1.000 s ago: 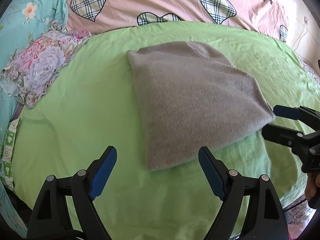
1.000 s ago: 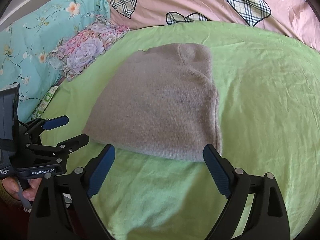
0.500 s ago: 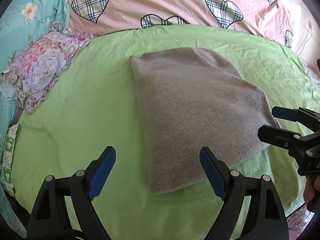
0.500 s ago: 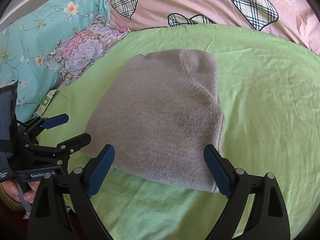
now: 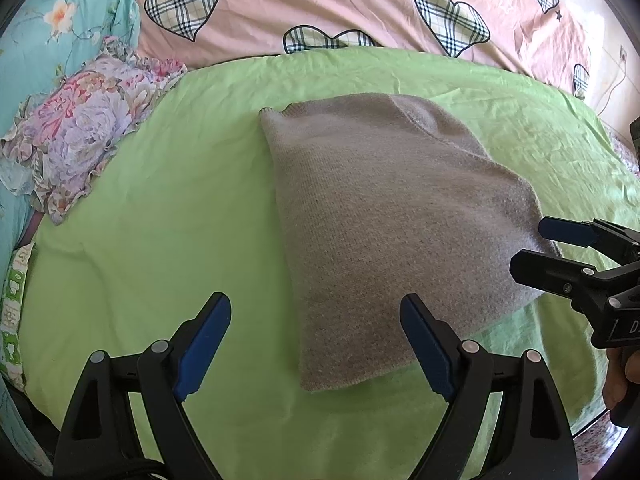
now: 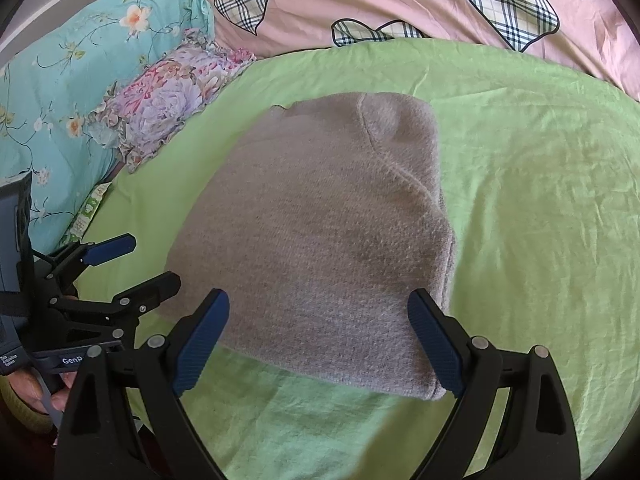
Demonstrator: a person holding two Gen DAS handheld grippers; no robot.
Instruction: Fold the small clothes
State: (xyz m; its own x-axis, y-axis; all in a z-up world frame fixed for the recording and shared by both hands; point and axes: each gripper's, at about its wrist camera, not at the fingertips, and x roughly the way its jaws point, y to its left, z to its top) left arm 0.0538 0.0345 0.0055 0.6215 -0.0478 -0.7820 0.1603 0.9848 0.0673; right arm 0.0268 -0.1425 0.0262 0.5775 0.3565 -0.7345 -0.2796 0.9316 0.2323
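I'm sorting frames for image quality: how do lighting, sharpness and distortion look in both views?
Left wrist view: bright daylight, sharp on the sweater, fisheye curving the green sheet, dark corners. Right wrist view: equally bright and sharp, soft shadow under the sweater's near edge, same barrel bend and dark corners, no glare.

Bright daylight is filling both sharp fisheye views, casting soft shadows, while edges are curving into dark vignetted corners.

— The left gripper [image 5: 316, 344]?
— Jaws wide apart, nothing between the pads, tilted downward.
— The right gripper [image 6: 320, 338]?
— Likewise spread and empty; a hand [image 6: 38, 390] grips the left one's handle.
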